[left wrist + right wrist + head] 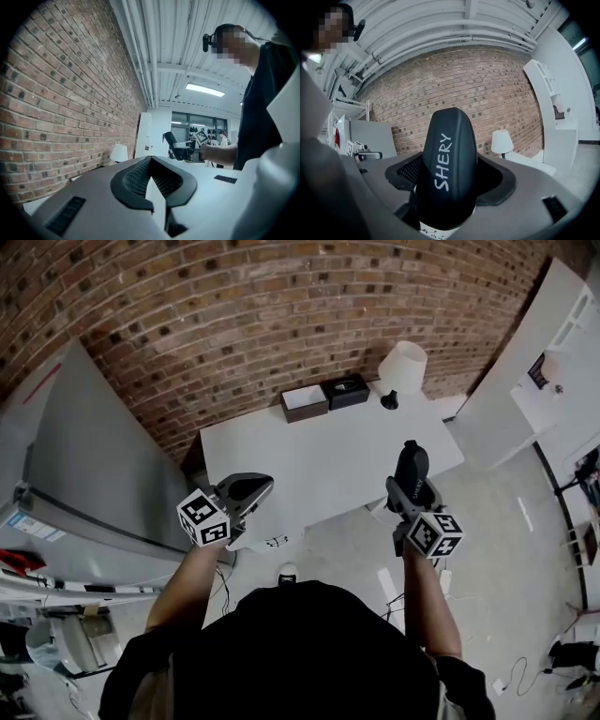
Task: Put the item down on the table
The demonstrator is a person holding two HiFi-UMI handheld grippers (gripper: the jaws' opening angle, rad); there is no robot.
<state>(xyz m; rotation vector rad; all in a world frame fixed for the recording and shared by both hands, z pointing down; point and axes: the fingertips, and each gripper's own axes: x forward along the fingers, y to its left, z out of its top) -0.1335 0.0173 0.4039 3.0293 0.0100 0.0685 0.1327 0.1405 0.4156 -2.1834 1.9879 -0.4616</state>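
My right gripper [410,486] is shut on a black, rounded, elongated item [411,463], held upright above the right front part of the white table [319,460]. In the right gripper view the item [447,173] fills the space between the jaws and shows white lettering "SHERY". My left gripper [246,491] hovers over the table's left front corner. Its jaws [152,185] look shut with nothing between them. The tabletop under both grippers is bare.
At the table's back edge stand a white lamp [400,368], a brown open box [305,401] and a black box [344,390], against a brick wall [234,315]. A grey cabinet [84,456] is at the left and a white shelf unit [553,352] at the right.
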